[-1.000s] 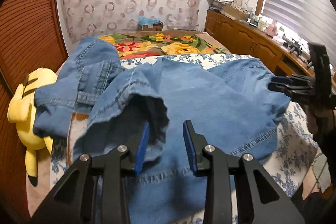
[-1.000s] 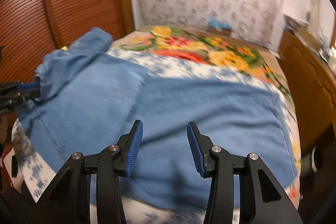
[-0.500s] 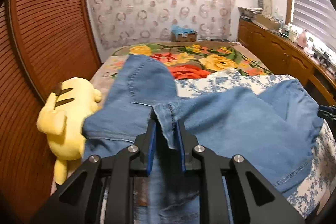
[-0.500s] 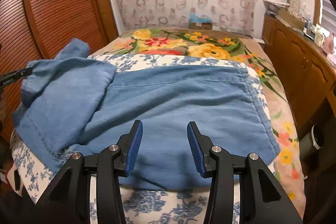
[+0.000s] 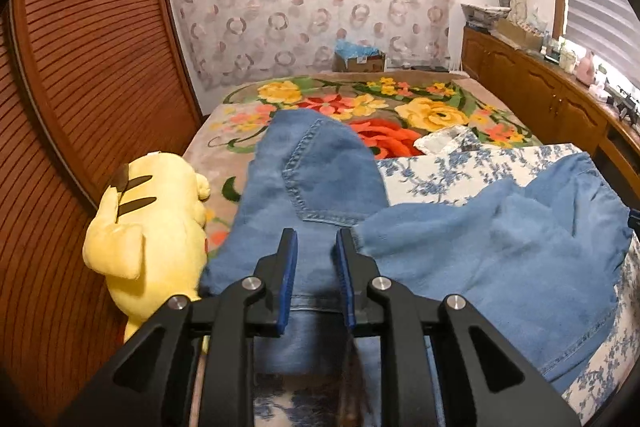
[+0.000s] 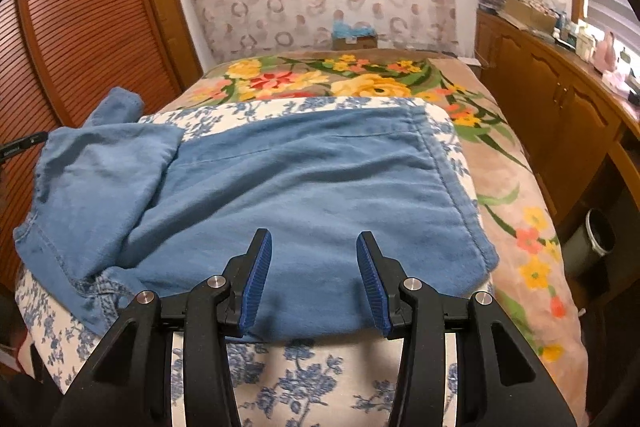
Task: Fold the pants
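On the bed (image 6: 516, 195), soft blue denim pants (image 6: 304, 187) lie spread over a blue-flowered sheet (image 6: 304, 379), one end bunched toward the left edge. Left gripper (image 5: 316, 247): jaws narrowed around a raised fold; whether they pinch it I cannot tell, the cloth hides the contact. Right gripper (image 6: 314, 247): jaws wide apart, holding nothing. A yellow plush toy (image 5: 148, 227) lies beside the pants

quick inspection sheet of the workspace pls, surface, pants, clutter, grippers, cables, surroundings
surface: bed, floral blanket, blue-flowered cloth on top
job's things: denim pants, lying on the cloth, left part bunched
clutter: yellow plush toy beside the pants
grippers: left hand-held gripper closed on a pants fold; right hand-held gripper open over the pants
cables: nothing seen
surroundings: wooden slatted doors, cabinets, cardboard box
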### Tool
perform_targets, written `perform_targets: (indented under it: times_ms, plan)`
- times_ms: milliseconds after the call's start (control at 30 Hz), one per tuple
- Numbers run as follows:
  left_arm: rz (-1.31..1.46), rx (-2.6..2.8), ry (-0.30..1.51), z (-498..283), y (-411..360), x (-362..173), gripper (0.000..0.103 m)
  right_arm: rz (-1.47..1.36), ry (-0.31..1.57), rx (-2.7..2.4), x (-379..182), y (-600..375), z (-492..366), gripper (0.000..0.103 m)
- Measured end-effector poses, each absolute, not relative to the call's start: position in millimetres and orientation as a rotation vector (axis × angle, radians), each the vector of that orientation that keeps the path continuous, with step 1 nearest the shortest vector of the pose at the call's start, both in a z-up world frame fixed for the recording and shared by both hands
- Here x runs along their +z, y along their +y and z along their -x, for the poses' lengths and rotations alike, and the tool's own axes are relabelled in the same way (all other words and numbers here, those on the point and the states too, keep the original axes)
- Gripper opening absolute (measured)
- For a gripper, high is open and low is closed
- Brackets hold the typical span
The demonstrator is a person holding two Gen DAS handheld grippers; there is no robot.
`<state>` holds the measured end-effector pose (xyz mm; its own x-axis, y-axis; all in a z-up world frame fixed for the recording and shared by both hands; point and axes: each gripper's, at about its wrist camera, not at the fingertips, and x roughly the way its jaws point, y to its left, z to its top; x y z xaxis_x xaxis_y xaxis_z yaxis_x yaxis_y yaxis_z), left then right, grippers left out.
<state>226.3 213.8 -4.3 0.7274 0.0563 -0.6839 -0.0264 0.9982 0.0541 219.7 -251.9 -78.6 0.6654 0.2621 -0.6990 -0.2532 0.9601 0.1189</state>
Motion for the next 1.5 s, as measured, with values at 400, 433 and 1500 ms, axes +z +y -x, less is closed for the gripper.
perform_targets:
  times_ms: [400,433,1500]
  plan:
    - [0.009,-0.051,0.689,-197.5,202.0,14.3,0.045,-0.033,0.79,0.161,-83.8,-289.6,-220.0,0.049]
    - [0.007,-0.06,0.685,-197.0,198.1,15.3,0.046,-0.03,0.79,0.152,-83.8,-291.5,-219.6,0.049]
    - [-0.041,-0.252,0.711,-178.6,73.4,-2.8,0.049,-0.065,0.796,0.095,-82.1,-322.4,-229.9,0.005]
